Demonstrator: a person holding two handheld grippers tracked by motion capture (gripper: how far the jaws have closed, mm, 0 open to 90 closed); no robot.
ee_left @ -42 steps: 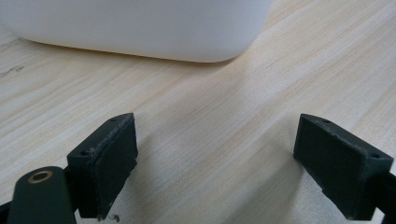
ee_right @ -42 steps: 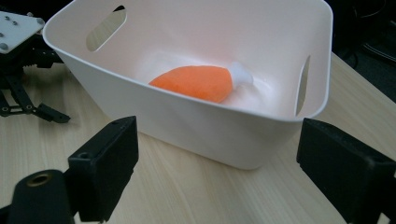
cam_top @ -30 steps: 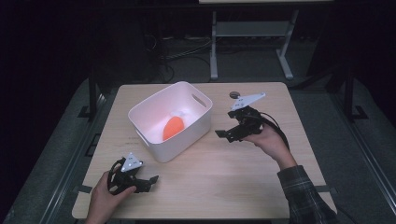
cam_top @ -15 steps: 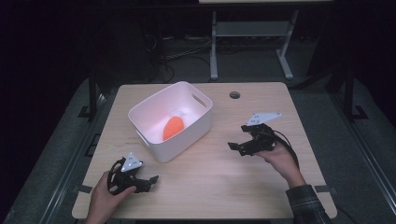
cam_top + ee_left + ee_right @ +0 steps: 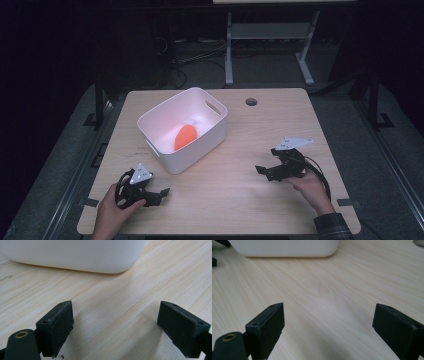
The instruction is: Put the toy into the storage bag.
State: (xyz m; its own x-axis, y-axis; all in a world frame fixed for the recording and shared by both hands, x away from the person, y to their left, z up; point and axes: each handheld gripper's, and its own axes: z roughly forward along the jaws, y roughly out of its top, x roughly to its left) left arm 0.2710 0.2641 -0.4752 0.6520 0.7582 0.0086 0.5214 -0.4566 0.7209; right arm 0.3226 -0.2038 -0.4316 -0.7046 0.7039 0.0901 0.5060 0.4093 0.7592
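A white plastic bin sits left of the table's middle, and an orange object lies inside it. Near the front left corner my left gripper rests low on the wood, open and empty, a little in front of the bin. Its own view has the bin wall just ahead of the wide-apart jaws. My right gripper is low over the front right of the table, open with nothing between its jaws. In the right gripper view the gripper faces bare wood, with the bin farther off.
The light wooden table has a round cable hole near its back edge. Dark floor and a metal stand lie beyond the table. Bare wood stretches between the two grippers.
My right gripper has moved away from beside the bin, toward the front right of the table and lower. The left gripper has stayed in place.
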